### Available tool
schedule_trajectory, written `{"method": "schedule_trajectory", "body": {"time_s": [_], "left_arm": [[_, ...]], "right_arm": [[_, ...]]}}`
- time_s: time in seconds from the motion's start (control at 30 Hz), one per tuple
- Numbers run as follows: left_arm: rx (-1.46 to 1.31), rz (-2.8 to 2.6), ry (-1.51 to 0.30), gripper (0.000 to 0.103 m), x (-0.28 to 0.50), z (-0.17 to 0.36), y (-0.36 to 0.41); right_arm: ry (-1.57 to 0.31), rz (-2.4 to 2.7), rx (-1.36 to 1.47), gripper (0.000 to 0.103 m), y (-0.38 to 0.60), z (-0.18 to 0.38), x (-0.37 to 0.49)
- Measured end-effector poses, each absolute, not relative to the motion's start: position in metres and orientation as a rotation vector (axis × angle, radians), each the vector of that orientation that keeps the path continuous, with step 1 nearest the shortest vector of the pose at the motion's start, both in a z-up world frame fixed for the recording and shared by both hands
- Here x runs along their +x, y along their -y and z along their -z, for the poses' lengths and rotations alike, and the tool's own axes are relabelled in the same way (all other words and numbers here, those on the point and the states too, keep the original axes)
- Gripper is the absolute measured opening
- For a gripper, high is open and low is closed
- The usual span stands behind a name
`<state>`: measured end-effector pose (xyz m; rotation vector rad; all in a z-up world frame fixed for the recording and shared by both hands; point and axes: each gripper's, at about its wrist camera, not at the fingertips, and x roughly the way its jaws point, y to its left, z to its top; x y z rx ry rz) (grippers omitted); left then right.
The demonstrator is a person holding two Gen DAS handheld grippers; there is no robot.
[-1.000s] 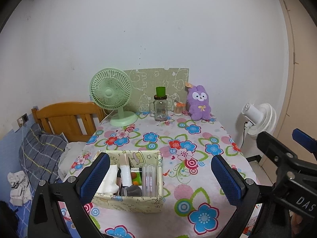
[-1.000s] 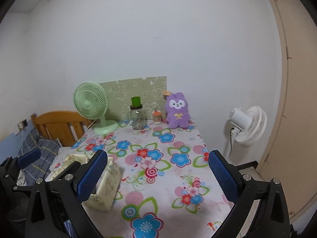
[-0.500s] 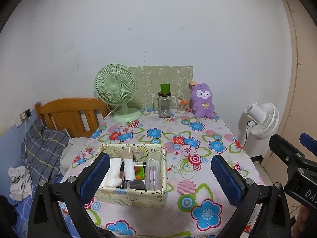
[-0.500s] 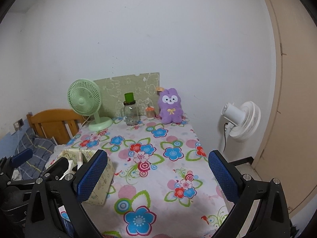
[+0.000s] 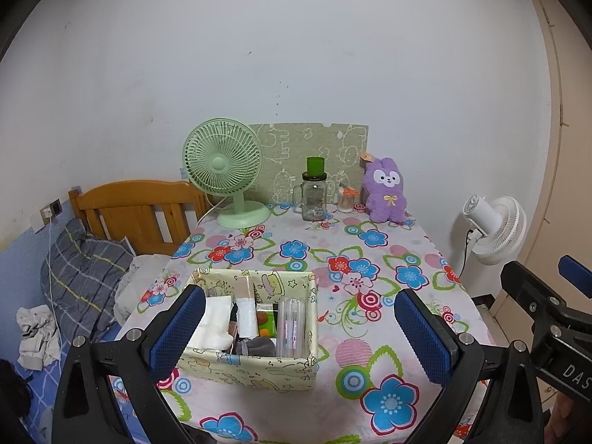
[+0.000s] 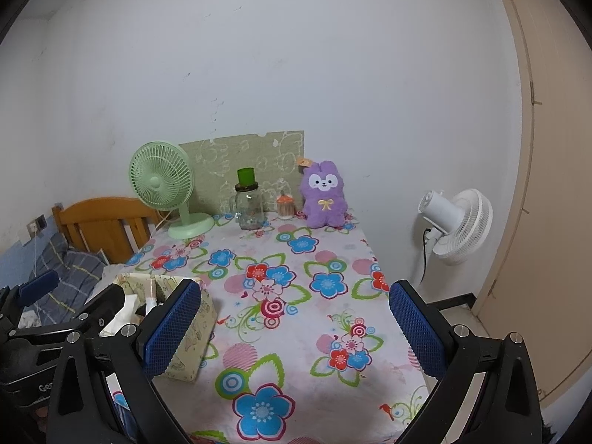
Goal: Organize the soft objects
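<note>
A purple plush bunny (image 5: pixel 384 194) (image 6: pixel 325 194) sits upright at the table's far edge against the wall. A pale yellow fabric storage box (image 5: pixel 255 327) (image 6: pixel 185 329) stands near the front left of the flowered table (image 5: pixel 370 259), holding white cloth, rolled items and a clear case. My left gripper (image 5: pixel 299 333) is open, held back from the table with the box between its blue pads. My right gripper (image 6: pixel 294 331) is open too, empty, over the table's front half, right of the box.
Along the back stand a green desk fan (image 5: pixel 225 170), a glass jar with a green lid (image 5: pixel 314 194), a small orange-topped jar (image 5: pixel 347 201) and a patterned green board (image 5: pixel 307 151). A white floor fan (image 5: pixel 494 227) stands right; a wooden bed (image 5: pixel 137 211) left.
Both grippers have drawn back and risen from the table, so the box, plush and fans look smaller and farther. Both stay open and empty.
</note>
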<state>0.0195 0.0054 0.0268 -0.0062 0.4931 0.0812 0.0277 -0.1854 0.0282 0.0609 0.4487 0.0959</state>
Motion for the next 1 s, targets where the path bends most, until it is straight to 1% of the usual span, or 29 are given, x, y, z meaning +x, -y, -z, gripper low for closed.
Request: {"method": "schedule_trajectory", "body": {"time_s": [1.0], "left_arm": [[-0.022,-0.077,-0.516,0.103,0.0254,-0.0206,-0.0126]], "right_arm": [[-0.463,-0.093,0.067,0.103,0.1817,-0.0262,0.0338]]}}
